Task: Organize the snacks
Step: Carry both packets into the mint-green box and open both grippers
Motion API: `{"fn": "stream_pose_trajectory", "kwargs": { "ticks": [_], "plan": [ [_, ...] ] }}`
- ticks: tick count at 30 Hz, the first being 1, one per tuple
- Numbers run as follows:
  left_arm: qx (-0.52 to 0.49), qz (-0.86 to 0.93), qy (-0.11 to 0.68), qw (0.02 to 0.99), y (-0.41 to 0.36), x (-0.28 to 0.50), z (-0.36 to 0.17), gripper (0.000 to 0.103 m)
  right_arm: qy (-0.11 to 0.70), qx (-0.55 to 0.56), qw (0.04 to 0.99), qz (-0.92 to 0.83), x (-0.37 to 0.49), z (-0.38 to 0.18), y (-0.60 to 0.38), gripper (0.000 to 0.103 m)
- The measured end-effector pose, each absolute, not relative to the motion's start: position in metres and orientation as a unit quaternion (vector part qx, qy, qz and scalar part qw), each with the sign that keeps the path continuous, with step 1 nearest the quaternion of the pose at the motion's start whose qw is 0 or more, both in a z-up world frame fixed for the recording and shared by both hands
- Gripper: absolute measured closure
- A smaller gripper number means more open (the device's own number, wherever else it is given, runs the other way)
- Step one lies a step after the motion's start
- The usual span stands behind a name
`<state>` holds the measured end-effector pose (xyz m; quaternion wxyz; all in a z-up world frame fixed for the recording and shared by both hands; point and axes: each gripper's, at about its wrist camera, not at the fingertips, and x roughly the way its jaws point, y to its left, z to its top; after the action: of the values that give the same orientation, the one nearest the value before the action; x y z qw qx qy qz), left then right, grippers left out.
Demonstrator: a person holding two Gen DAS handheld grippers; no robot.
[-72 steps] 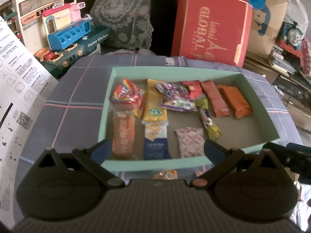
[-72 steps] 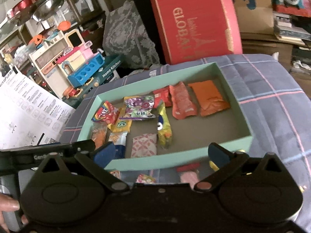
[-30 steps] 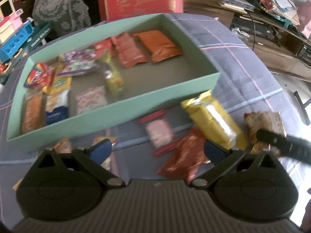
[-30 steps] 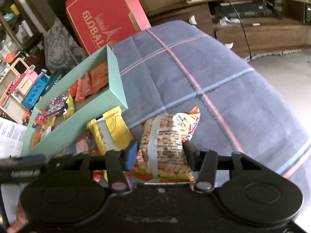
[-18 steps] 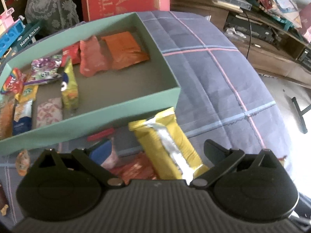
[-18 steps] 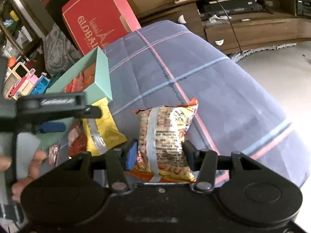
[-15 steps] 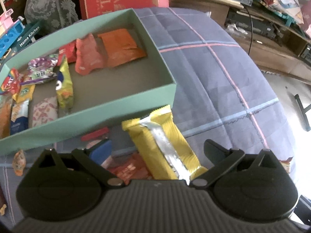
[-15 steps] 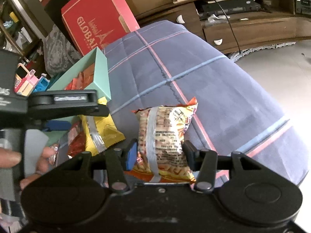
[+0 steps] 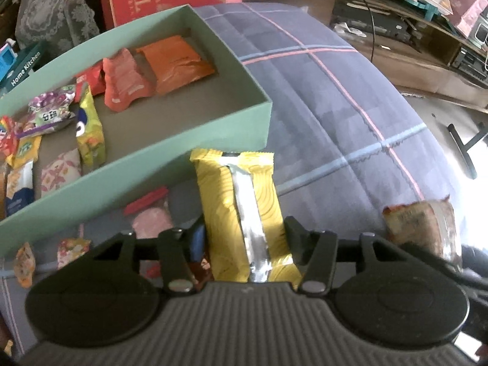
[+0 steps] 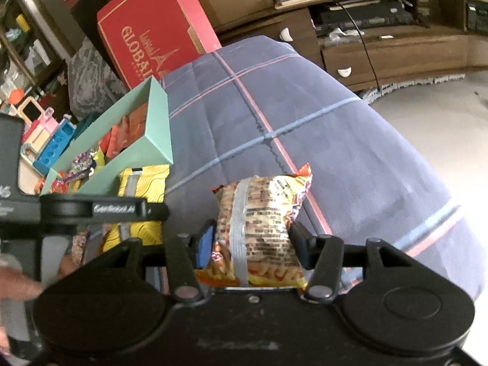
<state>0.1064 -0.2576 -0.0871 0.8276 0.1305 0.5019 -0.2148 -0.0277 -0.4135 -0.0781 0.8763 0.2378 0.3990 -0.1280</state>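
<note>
A mint green box (image 9: 195,134) on the blue plaid cloth holds several snack packets, among them an orange packet (image 9: 177,61). My left gripper (image 9: 242,235) is shut on a yellow packet (image 9: 241,201) with a silver strip, lying just outside the box's near wall. My right gripper (image 10: 250,238) is shut on a brown-and-orange snack bag (image 10: 259,222), to the right of the box (image 10: 152,128). That bag also shows at the right in the left wrist view (image 9: 421,225). The yellow packet (image 10: 143,183) and the left gripper's body show at the left in the right wrist view.
Small loose snacks lie in front of the box, such as a pink packet (image 9: 152,219) and small candies (image 9: 24,262). A red GLOBAL box (image 10: 152,30) stands behind the table. Toys (image 10: 45,140) sit to the left. The cloth-covered table (image 10: 305,122) drops off on the right.
My left gripper swung right from the box to the yellow packet and closed its fingers on it. My right gripper stayed shut on the snack bag, hardly moving.
</note>
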Motion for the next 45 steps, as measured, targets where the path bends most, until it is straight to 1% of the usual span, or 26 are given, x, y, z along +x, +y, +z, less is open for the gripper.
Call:
{"fn": "stream_pose_trajectory", "kwargs": {
  "ticks": [1, 2, 5, 14, 19, 23, 27, 34, 42, 45],
  "plan": [
    [0.131, -0.216, 0.501, 0.828, -0.256, 0.105, -0.086, 0.052, 0.399, 0.234, 0.878, -0.127, -0.026, -0.078, -0.412, 0.054],
    [0.132, -0.219, 0.498, 0.829, -0.253, 0.103, -0.084, 0.052, 0.399, 0.231, 0.878, -0.126, -0.025, -0.077, -0.410, 0.058],
    [0.129, -0.225, 0.490, 0.832, -0.245, 0.097, -0.076, 0.052, 0.400, 0.230, 0.879, -0.122, -0.022, -0.072, -0.406, 0.061],
    [0.060, -0.236, 0.471, 0.848, -0.204, 0.098, -0.037, 0.052, 0.379, 0.238, 0.888, -0.106, -0.006, -0.040, -0.404, 0.062],
    [0.027, -0.221, 0.446, 0.867, -0.175, 0.118, -0.010, 0.052, 0.360, 0.236, 0.899, -0.076, 0.025, -0.016, -0.392, 0.062],
    [0.012, -0.203, 0.436, 0.877, -0.156, 0.142, 0.000, 0.052, 0.353, 0.228, 0.906, -0.050, 0.058, -0.001, -0.380, 0.062],
    [0.002, -0.187, 0.436, 0.880, -0.146, 0.166, -0.005, 0.052, 0.365, 0.219, 0.904, -0.029, 0.092, 0.006, -0.367, 0.062],
    [-0.020, -0.177, 0.459, 0.870, -0.148, 0.197, -0.028, 0.052, 0.397, 0.197, 0.896, -0.019, 0.146, -0.008, -0.347, 0.062],
    [-0.042, -0.168, 0.475, 0.863, -0.151, 0.227, -0.046, 0.052, 0.414, 0.181, 0.892, -0.018, 0.183, -0.015, -0.343, 0.061],
    [-0.045, -0.171, 0.475, 0.862, -0.154, 0.235, -0.049, 0.051, 0.412, 0.182, 0.892, -0.014, 0.187, -0.015, -0.344, 0.058]
  ]
}}
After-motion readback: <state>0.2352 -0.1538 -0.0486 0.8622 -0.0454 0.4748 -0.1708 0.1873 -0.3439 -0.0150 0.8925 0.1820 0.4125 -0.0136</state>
